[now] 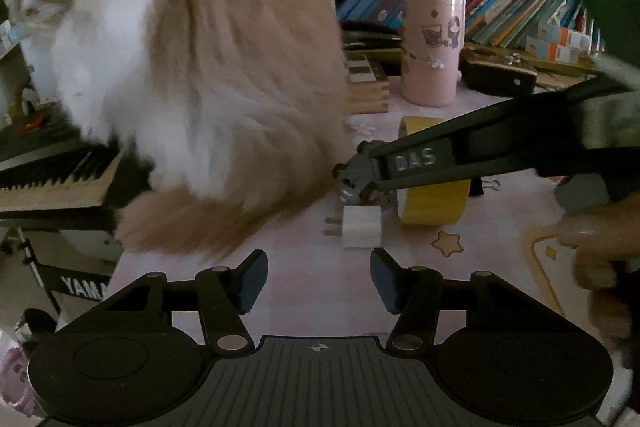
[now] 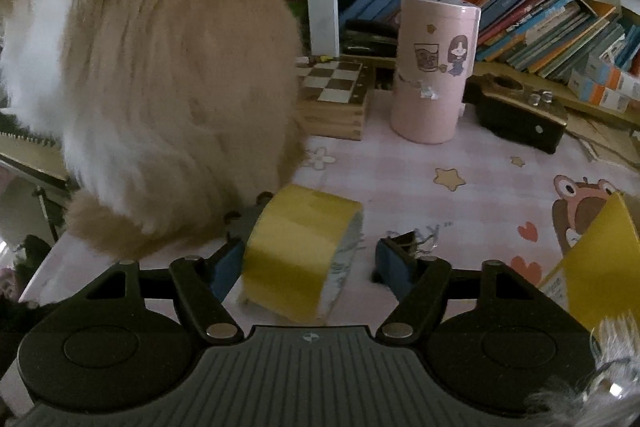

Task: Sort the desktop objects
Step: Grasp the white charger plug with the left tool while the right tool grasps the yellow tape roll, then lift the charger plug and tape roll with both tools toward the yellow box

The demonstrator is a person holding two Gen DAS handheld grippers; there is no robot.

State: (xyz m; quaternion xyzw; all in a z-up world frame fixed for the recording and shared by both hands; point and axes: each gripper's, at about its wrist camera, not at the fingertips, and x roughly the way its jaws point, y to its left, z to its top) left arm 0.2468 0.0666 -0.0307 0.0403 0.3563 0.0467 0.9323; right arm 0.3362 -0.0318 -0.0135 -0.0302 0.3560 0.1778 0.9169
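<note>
We see the yellow tape roll (image 2: pixel 302 251) lying on its side on the pink table (image 2: pixel 400 163), low centre in the right wrist view, sitting between the right claw (image 2: pixel 310 265) pads. The left pad (image 2: pixel 228 263) is at or just beside the roll; the right pad (image 2: pixel 394 265) stands clear of it, so that claw is spread, not pinching. A black binder clip (image 2: pixel 408 241) lies just beside the right pad.

In the left wrist view the white plug adapter (image 1: pixel 362 227) lies on the table just ahead of the left claw (image 1: pixel 318 281), at 12 o'clock from it; that claw is spread, nothing between its pads. The tape roll is at 2 o'clock from the adapter, the right claw's tip just above the adapter.

A fluffy cream-and-white cat (image 2: pixel 160 87) sits at 10 o'clock from the roll. A pink cylinder container (image 2: pixel 434 71) stands at 1 o'clock, a chessboard box (image 2: pixel 336 99) left of it, a row of books (image 2: pixel 520 11) behind. A keyboard (image 1: pixel 52 175) is at 9 o'clock.
</note>
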